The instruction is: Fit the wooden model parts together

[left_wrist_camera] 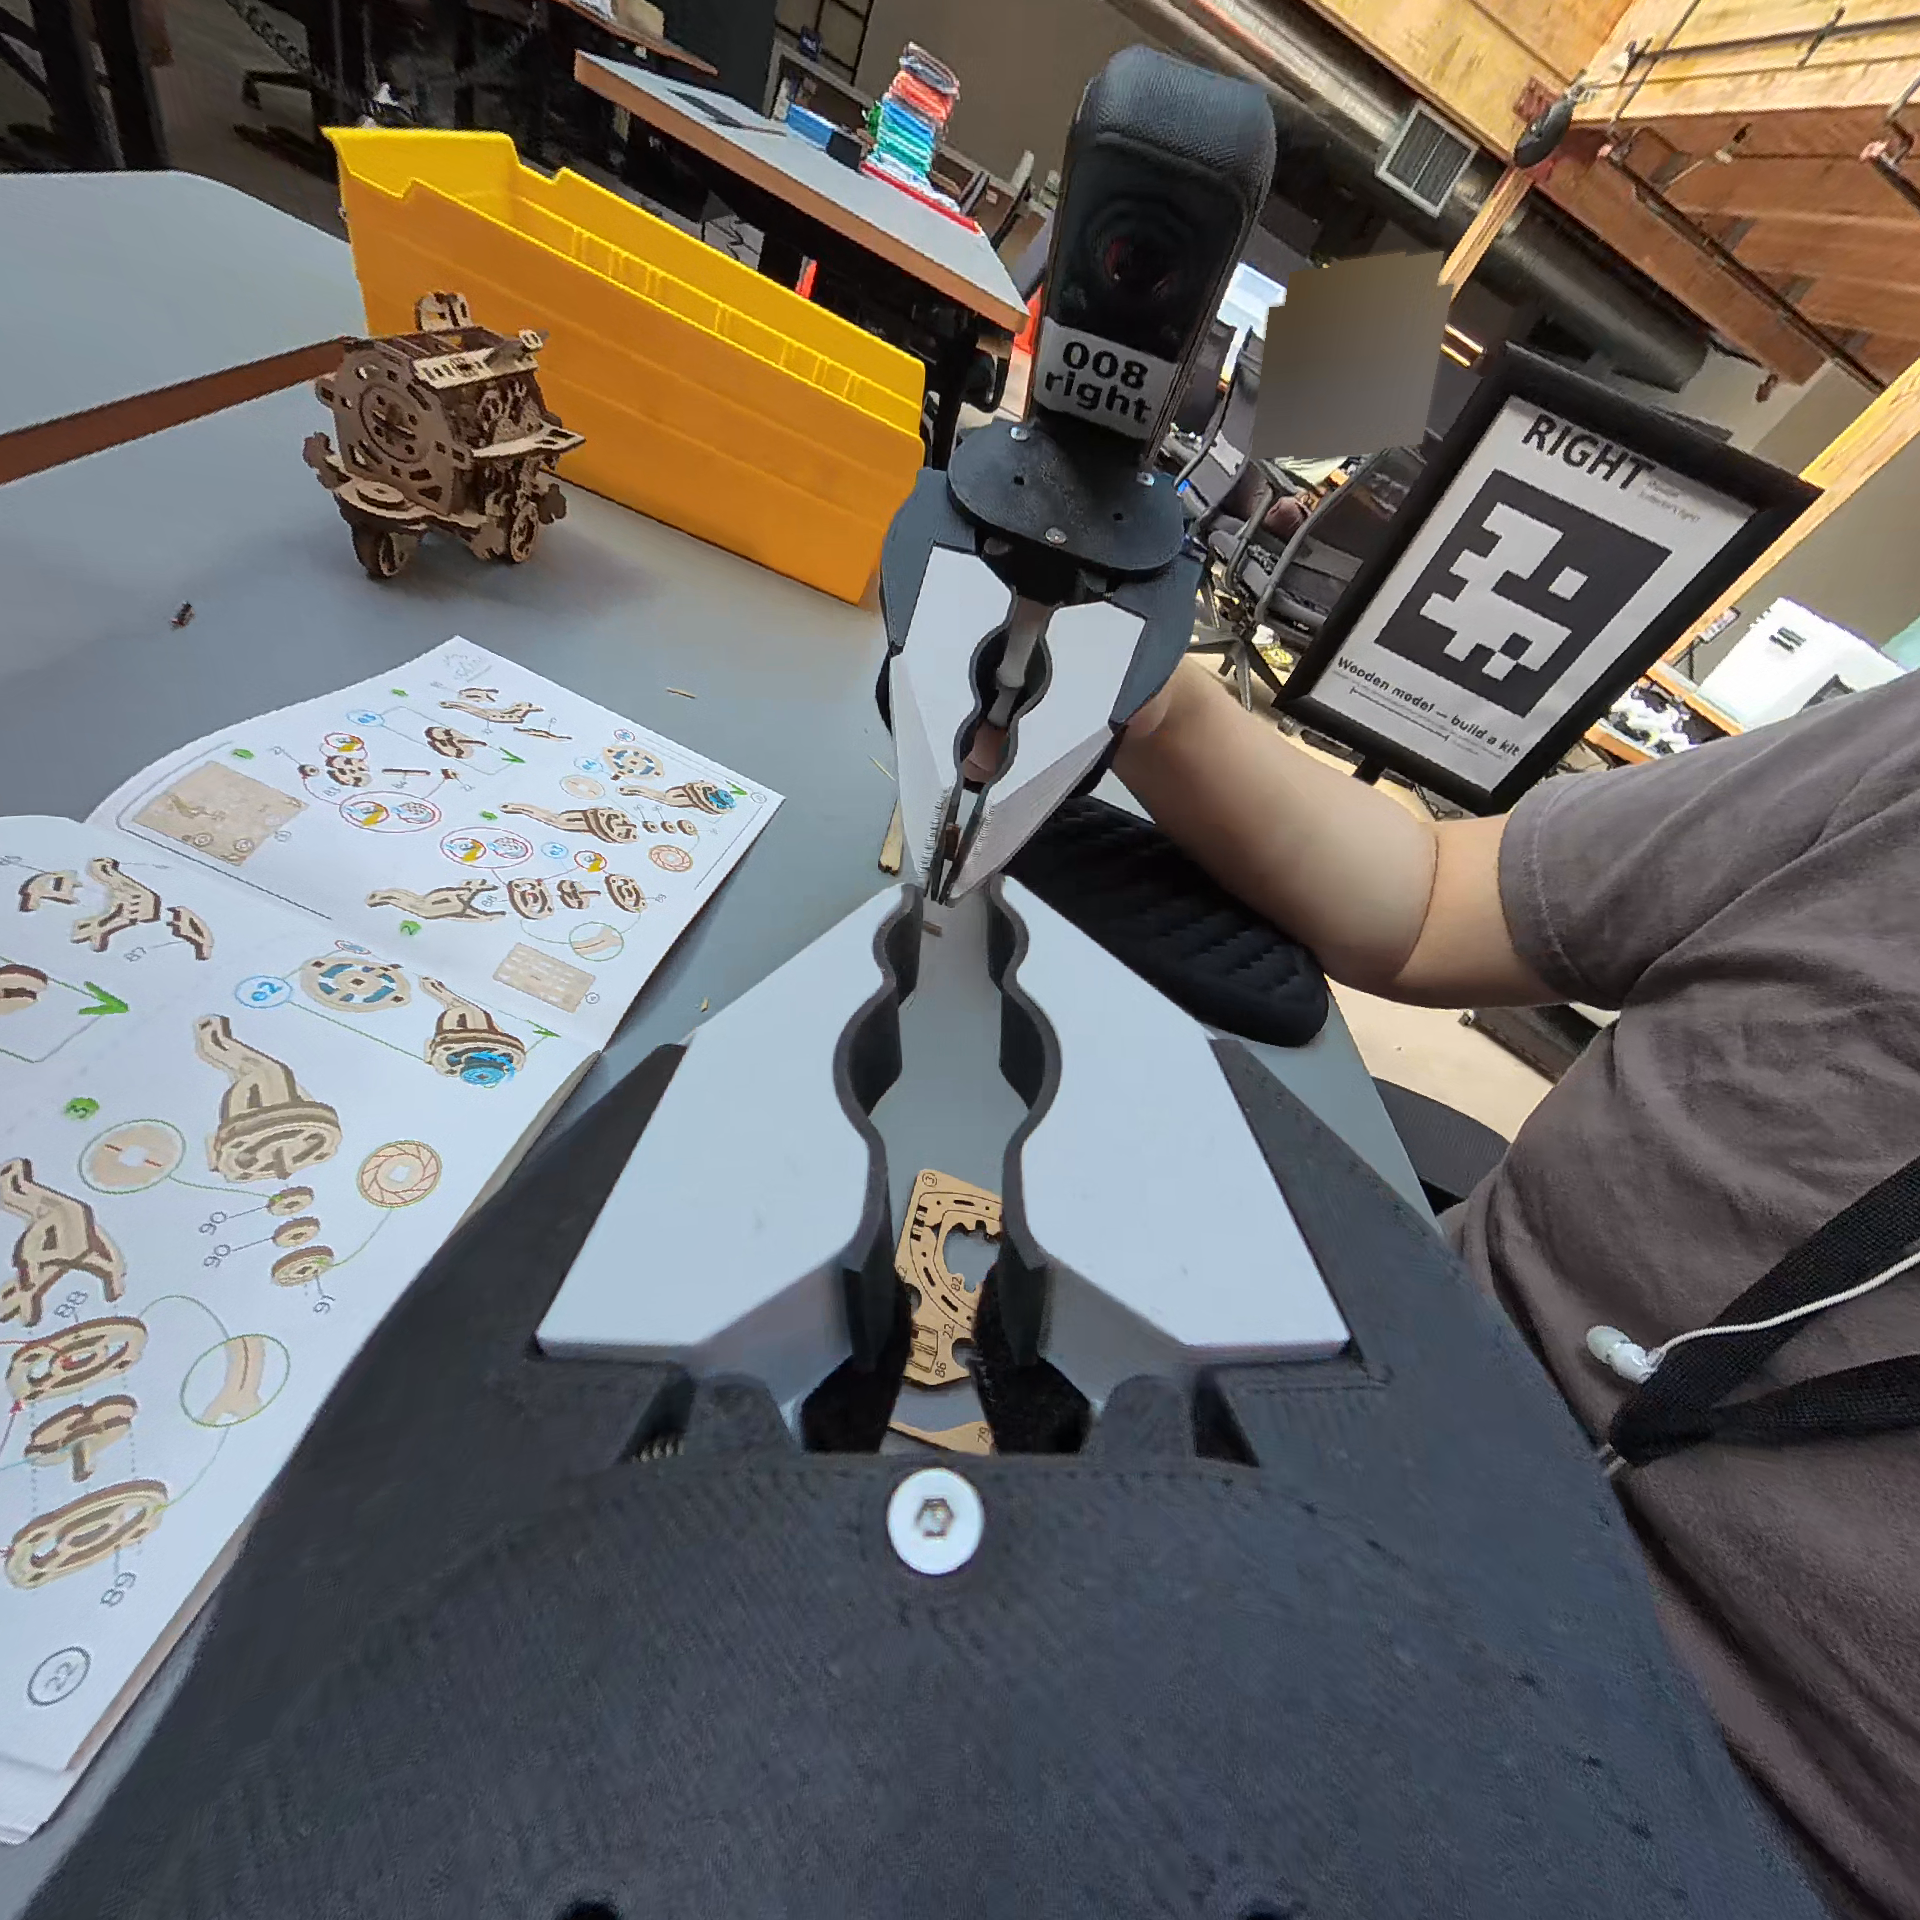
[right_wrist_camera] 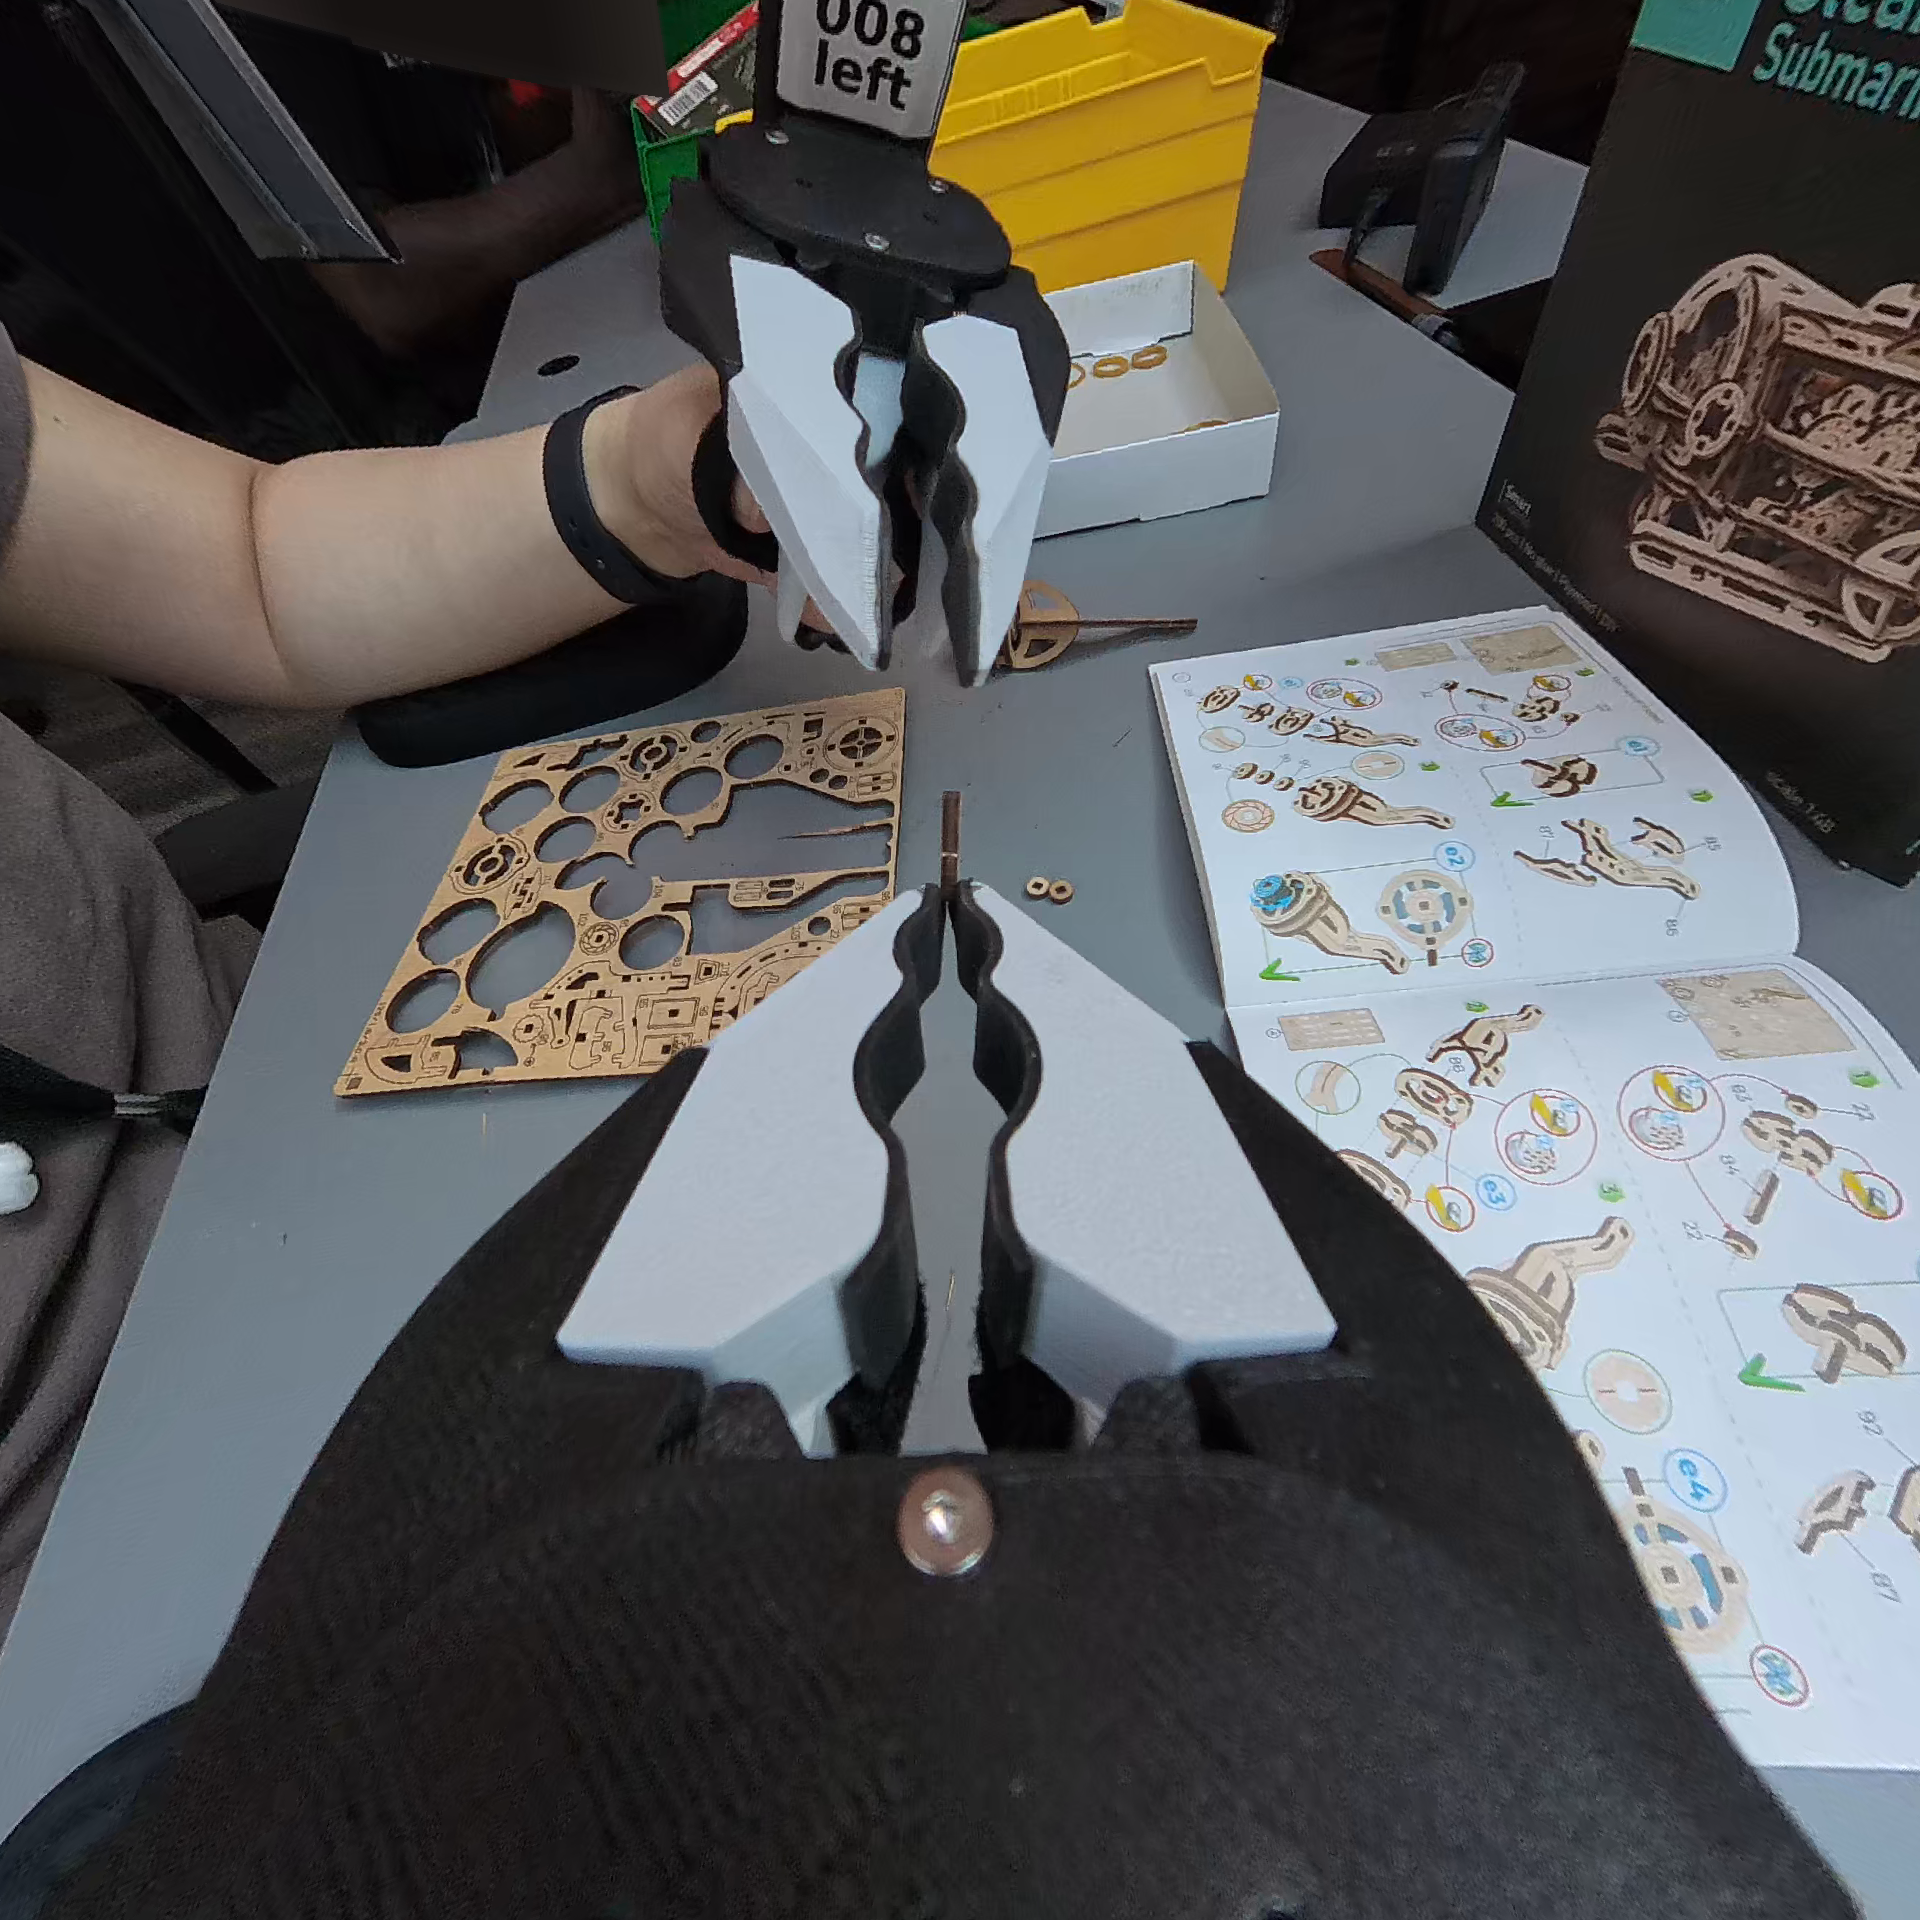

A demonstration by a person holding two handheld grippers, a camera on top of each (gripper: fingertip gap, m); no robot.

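Note:
My right gripper (right_wrist_camera: 951,902) is shut on a thin dark wooden pin (right_wrist_camera: 951,831) that sticks out past its tips, above the grey table. My left gripper (left_wrist_camera: 951,902) is open and empty, its fingers a small gap apart. The two grippers point at each other, tips close together. In the left wrist view the right gripper (left_wrist_camera: 945,883) comes down from above onto my left tips. In the right wrist view the left gripper (right_wrist_camera: 923,665) hangs just beyond the pin. A punched-out wooden parts sheet (right_wrist_camera: 623,904) lies flat to the left, and also shows under my left fingers (left_wrist_camera: 951,1268).
Two small wooden washers (right_wrist_camera: 1049,889) lie right of the pin. A wooden disc on a stick (right_wrist_camera: 1039,634) lies behind the left gripper. An open instruction booklet (right_wrist_camera: 1558,1039), a built wooden model (left_wrist_camera: 436,436), yellow bins (left_wrist_camera: 644,353), a white box (right_wrist_camera: 1164,416) and the kit box (right_wrist_camera: 1714,416) ring the work area. Some 4 centimeters of space lies between my two pairs of fingers.

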